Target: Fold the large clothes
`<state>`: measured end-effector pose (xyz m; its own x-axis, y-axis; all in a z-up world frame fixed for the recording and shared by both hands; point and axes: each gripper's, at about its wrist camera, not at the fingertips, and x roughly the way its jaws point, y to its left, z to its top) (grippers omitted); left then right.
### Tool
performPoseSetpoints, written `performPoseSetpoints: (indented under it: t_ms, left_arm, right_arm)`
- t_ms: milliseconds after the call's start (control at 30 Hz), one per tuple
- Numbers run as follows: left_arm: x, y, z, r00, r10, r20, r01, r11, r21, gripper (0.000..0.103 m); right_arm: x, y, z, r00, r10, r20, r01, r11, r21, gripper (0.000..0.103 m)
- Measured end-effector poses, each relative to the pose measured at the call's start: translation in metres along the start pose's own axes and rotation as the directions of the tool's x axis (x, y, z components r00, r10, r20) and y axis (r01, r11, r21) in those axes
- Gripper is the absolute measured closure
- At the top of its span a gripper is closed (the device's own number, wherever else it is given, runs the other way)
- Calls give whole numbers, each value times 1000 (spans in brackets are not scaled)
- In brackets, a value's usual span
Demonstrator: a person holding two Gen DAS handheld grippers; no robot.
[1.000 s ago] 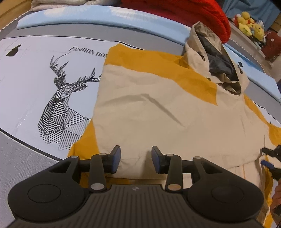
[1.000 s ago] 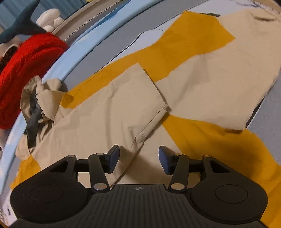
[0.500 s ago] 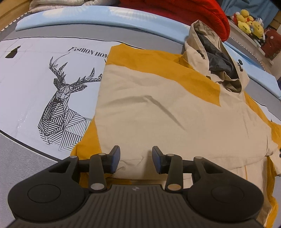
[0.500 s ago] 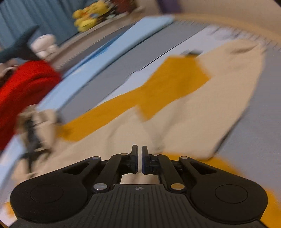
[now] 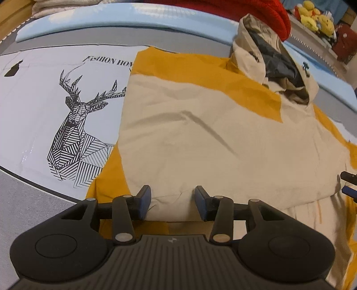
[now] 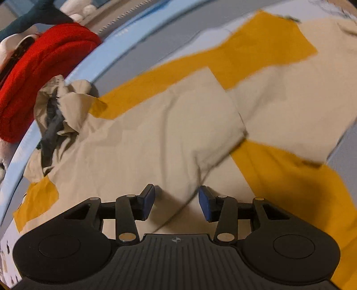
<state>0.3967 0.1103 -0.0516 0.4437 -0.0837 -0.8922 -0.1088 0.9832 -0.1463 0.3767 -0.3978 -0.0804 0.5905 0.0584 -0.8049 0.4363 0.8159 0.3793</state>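
left wrist view: beige-and-mustard hooded jacket [image 5: 218,133] spread flat on deer-print sheet [image 5: 55,107], hood [image 5: 274,60] bunched at far end; left gripper [image 5: 170,198] half open and opening, hem edge between jaws, pads not pressing. right gripper [image 6: 176,197] likewise opening over folded sleeve [image 6: 178,133], holding nothing. risk: pinching one layer only, dragging folded sleeve askew; no containers visible.

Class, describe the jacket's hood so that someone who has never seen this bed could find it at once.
Start at the pale sheet with the deer drawing; the beige and mustard jacket lies beside it. At the jacket's far end, near the red knit pile, the hood stands crumpled, the only part showing dark grey lining.
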Motion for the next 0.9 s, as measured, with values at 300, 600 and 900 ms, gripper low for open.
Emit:
performPoseSetpoints:
  t_ms: [300, 600, 900]
  left_arm:
    - [-33, -30, 4, 996, -10, 87, 3, 996, 84, 49]
    - [-68, -70, -12, 987, -52, 151, 23, 981, 192, 41]
    - [-86, -98, -36, 983, -81, 164, 33, 962, 272, 37]
  right_arm:
    - [-34, 21, 7, 990, 2, 143, 14, 993, -114, 58]
    - [-87, 47, 0, 949, 66, 307, 49, 934, -353, 55]
    - [-128, 27, 0, 933, 67, 354, 70, 931, -359, 53]
